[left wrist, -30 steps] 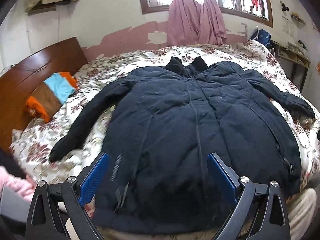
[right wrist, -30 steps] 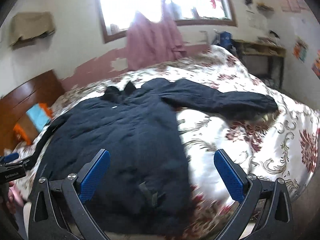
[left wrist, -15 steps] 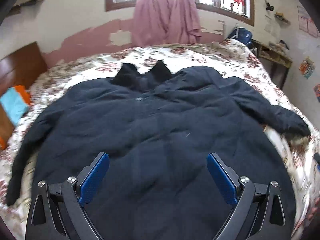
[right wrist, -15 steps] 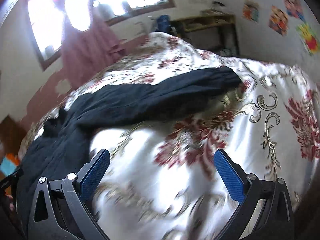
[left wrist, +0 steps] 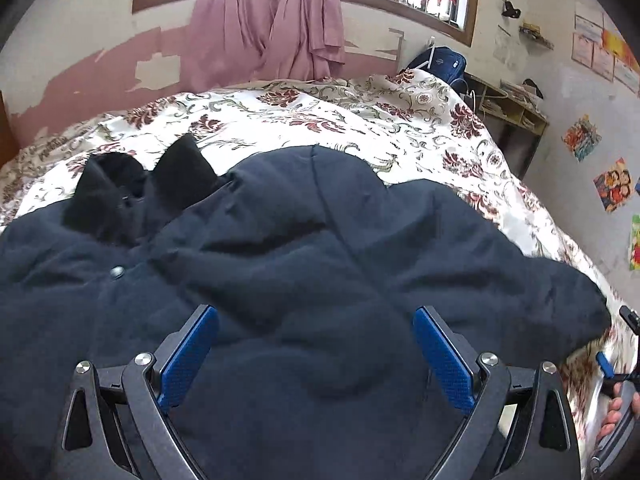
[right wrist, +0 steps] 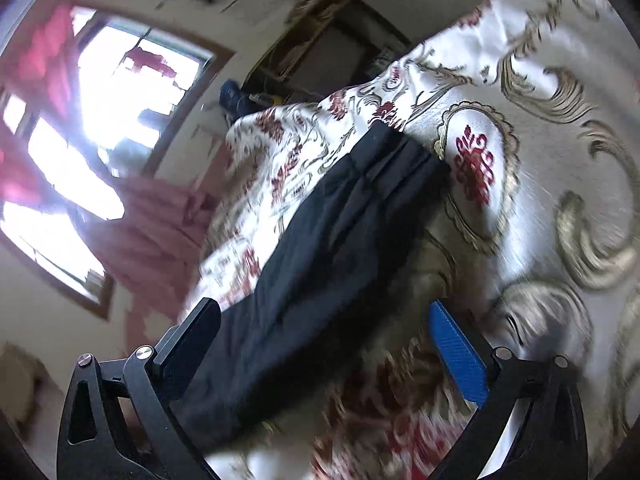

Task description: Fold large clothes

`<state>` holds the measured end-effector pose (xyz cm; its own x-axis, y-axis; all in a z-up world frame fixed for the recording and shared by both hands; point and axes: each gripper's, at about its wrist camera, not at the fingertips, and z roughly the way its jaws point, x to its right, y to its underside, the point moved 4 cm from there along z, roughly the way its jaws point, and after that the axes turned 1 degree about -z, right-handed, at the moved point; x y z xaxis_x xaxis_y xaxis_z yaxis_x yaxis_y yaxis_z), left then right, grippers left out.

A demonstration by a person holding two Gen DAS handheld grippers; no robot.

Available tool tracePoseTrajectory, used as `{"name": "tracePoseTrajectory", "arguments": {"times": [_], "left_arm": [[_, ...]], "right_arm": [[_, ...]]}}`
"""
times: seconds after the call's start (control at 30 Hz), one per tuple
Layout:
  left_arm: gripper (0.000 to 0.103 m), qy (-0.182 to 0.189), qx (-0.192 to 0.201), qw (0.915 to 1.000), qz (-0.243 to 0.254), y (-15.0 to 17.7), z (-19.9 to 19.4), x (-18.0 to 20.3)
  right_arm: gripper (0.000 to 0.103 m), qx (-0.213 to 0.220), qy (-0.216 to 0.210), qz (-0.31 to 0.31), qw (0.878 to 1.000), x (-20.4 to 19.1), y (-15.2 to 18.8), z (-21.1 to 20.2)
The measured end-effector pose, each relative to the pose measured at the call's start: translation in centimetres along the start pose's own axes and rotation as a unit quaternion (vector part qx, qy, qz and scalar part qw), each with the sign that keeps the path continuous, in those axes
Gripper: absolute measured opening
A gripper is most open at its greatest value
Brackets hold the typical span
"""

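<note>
A large dark navy padded coat (left wrist: 280,264) lies spread flat on the flowered bedspread (left wrist: 360,120), collar (left wrist: 140,188) toward the far wall. My left gripper (left wrist: 316,352) hovers open over the coat's upper chest, nothing between its blue pads. One sleeve (left wrist: 552,300) stretches to the right. In the tilted, blurred right wrist view that sleeve (right wrist: 332,248) runs away from my right gripper (right wrist: 324,352), which stands open just above its near part, one finger on each side. The cuff (right wrist: 400,148) rests on the bedspread (right wrist: 540,160).
Pink curtains (left wrist: 272,20) hang under a window on the far wall. A low wooden shelf (left wrist: 508,108) and a blue bag (left wrist: 440,64) stand past the bed's right side. A person's hand (left wrist: 616,412) with the other gripper shows at the lower right.
Both grippers moved forward and to the right over the coat. The left now sits near the collar and shoulder. The right swung and tilted toward the right sleeve. Both stay open.
</note>
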<state>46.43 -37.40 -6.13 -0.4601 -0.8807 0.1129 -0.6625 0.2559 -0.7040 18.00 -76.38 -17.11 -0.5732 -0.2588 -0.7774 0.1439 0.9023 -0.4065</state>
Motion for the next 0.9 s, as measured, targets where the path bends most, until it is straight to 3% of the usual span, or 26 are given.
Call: {"name": "tracePoseTrajectory", "arguments": {"times": [0.07, 0.13, 0.2, 0.3, 0.47, 0.6, 0.73, 0.83, 0.9], "left_arm": [[0.099, 0.003, -0.007, 1.0000, -0.002, -0.2, 1.1, 0.2], [0.099, -0.002, -0.022, 0.9998, -0.004, 0.2, 2.4, 0.2], [0.099, 0.000, -0.039, 0.9992, -0.008, 0.9, 3.8, 0.1], [0.100, 0.011, -0.053, 0.9983, -0.023, 1.4, 4.9, -0.2], [0.100, 0.033, -0.076, 0.9954, -0.047, 1.4, 5.3, -1.0], [0.097, 0.052, -0.065, 0.9944, -0.064, 1.1, 1.7, -3.1], [0.097, 0.045, -0.038, 0.9959, -0.069, 0.7, -3.6, -6.5], [0.098, 0.019, -0.026, 0.9967, -0.075, 1.0, -7.9, -10.5], [0.098, -0.004, -0.019, 0.9961, -0.086, 1.3, -10.9, -14.0]], "right_arm": [[0.078, 0.004, 0.015, 0.014, 1.000, 0.3, -0.3, 1.5], [0.049, 0.002, 0.019, 0.020, 1.000, 0.4, -0.5, 3.2], [0.029, 0.000, 0.046, 0.031, 0.998, 0.8, -0.5, 4.6], [0.009, 0.005, 0.049, 0.011, 0.999, -0.2, -0.8, 5.5], [0.005, 0.040, 0.029, -0.060, 0.997, -5.8, -2.2, 4.7], [0.005, 0.081, -0.013, -0.144, 0.986, -13.9, -3.0, 2.1], [0.005, 0.112, -0.080, -0.244, 0.960, -24.8, -1.4, -0.9], [0.005, 0.105, -0.137, -0.321, 0.931, -32.3, 3.4, -2.8], [0.005, 0.088, -0.173, -0.378, 0.905, -37.6, 7.9, -2.7]]}}
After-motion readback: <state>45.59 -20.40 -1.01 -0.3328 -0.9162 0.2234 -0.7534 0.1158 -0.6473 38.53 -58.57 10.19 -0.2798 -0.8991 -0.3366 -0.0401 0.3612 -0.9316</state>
